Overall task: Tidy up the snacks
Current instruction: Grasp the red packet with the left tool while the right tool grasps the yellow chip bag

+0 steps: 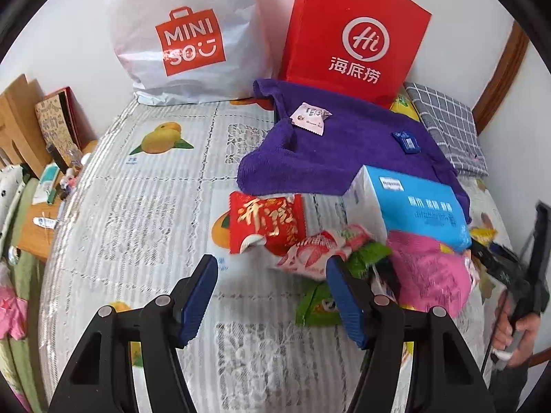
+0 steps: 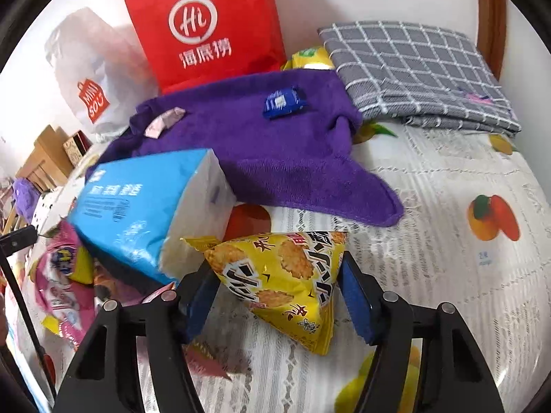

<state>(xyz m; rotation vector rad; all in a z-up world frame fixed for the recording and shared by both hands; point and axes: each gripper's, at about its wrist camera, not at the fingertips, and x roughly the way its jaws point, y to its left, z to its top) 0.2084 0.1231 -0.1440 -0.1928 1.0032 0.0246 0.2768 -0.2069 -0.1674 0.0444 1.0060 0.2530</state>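
Observation:
A yellow cracker packet lies on the fruit-print tablecloth, and my right gripper is shut on it, one blue pad pressing on each side. My left gripper stands open over bare cloth, nothing between its pads. Just ahead of it lie a red packet and a strawberry-print packet. A green packet lies partly under its right finger. A pink packet sits further right, under a blue tissue pack.
A purple towel carries a small blue sachet and a white sachet. Behind stand a red paper bag and a white shopping bag. A grey checked cloth lies far right. A hand shows at the right edge.

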